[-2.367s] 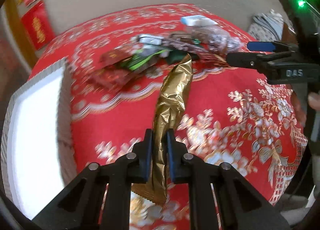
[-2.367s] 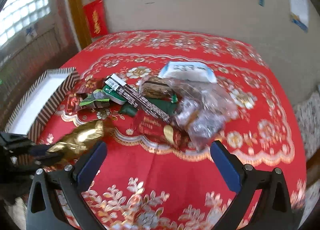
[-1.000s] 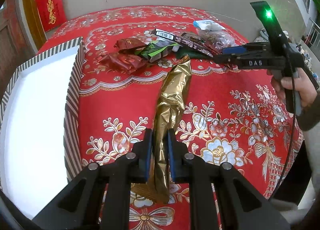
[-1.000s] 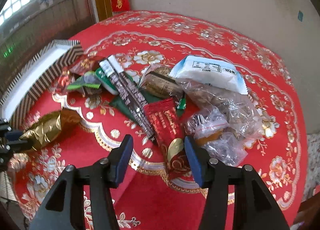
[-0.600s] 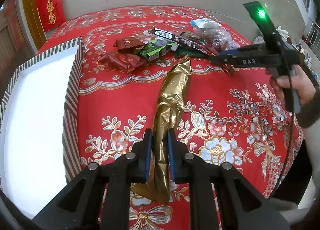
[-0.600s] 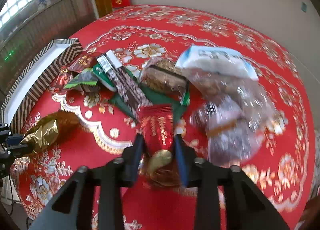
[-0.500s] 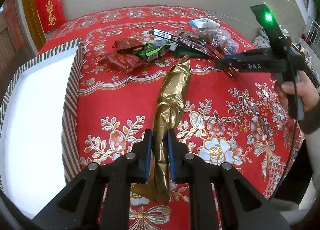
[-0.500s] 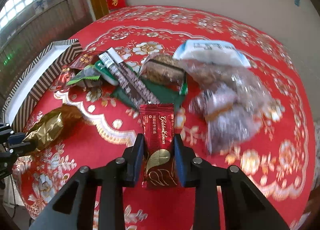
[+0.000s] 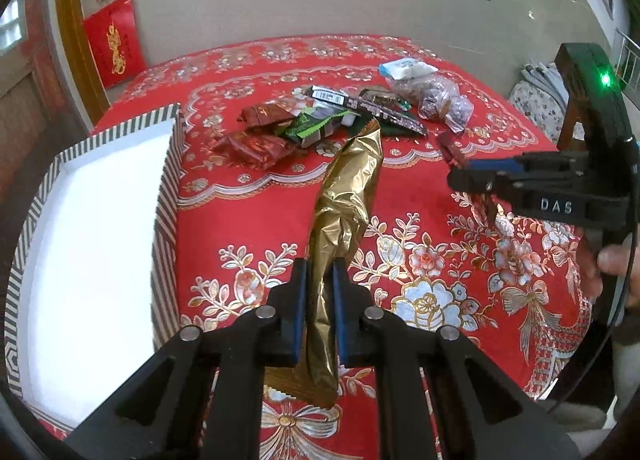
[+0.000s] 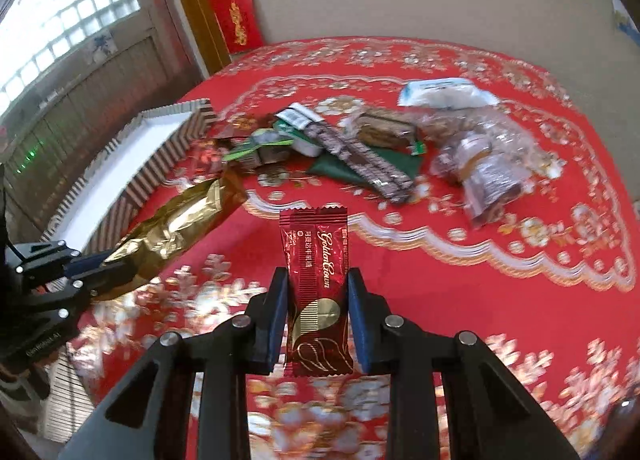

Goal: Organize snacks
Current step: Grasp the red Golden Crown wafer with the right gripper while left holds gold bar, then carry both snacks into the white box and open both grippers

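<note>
My right gripper (image 10: 316,312) has lifted the red wafer (image 10: 316,280) clear; left gripper (image 9: 318,300) pinches the gold packet (image 9: 344,203). Slack foil may slip.

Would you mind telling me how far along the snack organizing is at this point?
Nothing looks packed yet: the striped box shows only white interior. In hand: the left claw grips a gold foil packet, the right claw a red Golden Crown wafer packet. The snack pile on the red tablecloth remains.
</note>
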`<state>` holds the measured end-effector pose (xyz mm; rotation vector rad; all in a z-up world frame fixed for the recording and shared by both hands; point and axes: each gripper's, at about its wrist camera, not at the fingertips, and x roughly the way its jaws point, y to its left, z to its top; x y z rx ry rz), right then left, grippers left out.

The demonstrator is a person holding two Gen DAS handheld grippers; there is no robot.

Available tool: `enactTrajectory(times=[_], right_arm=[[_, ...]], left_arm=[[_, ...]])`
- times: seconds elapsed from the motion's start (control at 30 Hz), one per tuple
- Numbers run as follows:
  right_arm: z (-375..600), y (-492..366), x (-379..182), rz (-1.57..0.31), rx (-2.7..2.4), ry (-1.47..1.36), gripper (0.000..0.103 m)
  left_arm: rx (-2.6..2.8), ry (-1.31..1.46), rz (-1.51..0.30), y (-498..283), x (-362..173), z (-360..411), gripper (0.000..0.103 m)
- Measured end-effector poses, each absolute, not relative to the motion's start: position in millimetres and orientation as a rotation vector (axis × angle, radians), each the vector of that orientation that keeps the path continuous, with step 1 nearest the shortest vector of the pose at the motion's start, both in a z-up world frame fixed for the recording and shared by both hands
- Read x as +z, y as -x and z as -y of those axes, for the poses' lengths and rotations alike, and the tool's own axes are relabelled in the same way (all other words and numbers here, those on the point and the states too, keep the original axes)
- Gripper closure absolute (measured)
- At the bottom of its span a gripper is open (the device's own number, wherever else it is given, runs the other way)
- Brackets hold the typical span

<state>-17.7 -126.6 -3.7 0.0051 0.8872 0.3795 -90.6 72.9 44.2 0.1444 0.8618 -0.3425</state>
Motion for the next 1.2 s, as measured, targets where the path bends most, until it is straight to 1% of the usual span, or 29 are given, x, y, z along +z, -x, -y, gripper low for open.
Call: enactTrajectory(times=[0.43, 0.77, 1.2], right_arm=[[77, 25, 33, -0.843, 0.447, 0.026, 0.075], [45, 16, 46, -0.828, 0.442, 0.059, 0.075], [-37, -32, 57, -0.862, 0.532, 0.081, 0.075]], left_arm=[[-0.272, -0.129, -0.791, 94, 71, -96, 0.09], [-0.2, -0.1, -0.747, 88, 87, -120, 0.09], [-0.005, -0.082, -0.751, 37, 99, -192, 0.09]])
